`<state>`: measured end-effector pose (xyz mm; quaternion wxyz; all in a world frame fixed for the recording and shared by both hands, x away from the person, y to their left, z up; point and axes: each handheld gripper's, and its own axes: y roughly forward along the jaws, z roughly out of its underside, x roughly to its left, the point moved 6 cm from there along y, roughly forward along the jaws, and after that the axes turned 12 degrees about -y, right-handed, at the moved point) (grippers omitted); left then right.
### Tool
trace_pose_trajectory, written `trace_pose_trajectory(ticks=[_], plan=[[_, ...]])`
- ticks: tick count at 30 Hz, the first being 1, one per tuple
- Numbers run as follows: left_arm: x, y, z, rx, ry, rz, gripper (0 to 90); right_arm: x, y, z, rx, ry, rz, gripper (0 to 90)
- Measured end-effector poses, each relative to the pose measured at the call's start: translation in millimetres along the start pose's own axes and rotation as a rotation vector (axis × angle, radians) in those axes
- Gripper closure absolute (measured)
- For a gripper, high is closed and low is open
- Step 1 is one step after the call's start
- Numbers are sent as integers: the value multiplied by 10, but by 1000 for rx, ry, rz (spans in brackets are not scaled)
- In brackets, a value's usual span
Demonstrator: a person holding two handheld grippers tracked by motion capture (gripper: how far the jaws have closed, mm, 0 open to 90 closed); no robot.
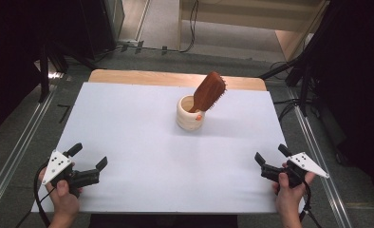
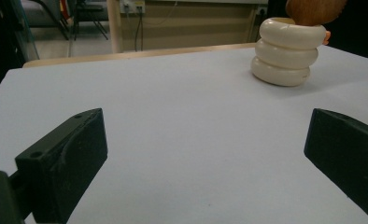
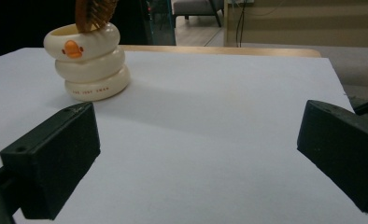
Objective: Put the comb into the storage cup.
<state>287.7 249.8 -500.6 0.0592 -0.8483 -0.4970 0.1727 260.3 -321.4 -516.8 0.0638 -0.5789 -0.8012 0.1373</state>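
where glossy rings stack into a cream holder point(image 1: 190, 114), a wooden hairbrush point(image 1: 209, 91) leans.

Left gripper point(image 1: 88, 156) and right gripper point(image 1: 271, 155), jaws apart

Before you lies a table point(image 1: 128, 128) covered by a white sheet, its bare wooden edge point(image 1: 152, 77) showing along the far side, and directly on the sheet, far and slightly right of centre, stands a cream ringed cup point(image 1: 190, 114) with a wooden hairbrush point(image 1: 209, 91) leaning out of it.
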Motion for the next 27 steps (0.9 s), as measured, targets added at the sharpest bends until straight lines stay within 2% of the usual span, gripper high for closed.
trace_pose_trajectory(ticks=[7,12,17,22,27], plan=[[0,-4,0,-1,1,-4,2,-14,-22,74,10,3,-1,0],[2,0,0,-2,0,-4,2,-1,15,122,19,-22,-1,0],[-4,6,2,-1,3,-4,2,-21,21,143,13,10,2,0],[-4,6,1,-1,4,-4,2,-4,35,148,17,-7,3,0],[-5,10,0,-1,5,-1,2,-23,37,149,11,-2,4,0]])
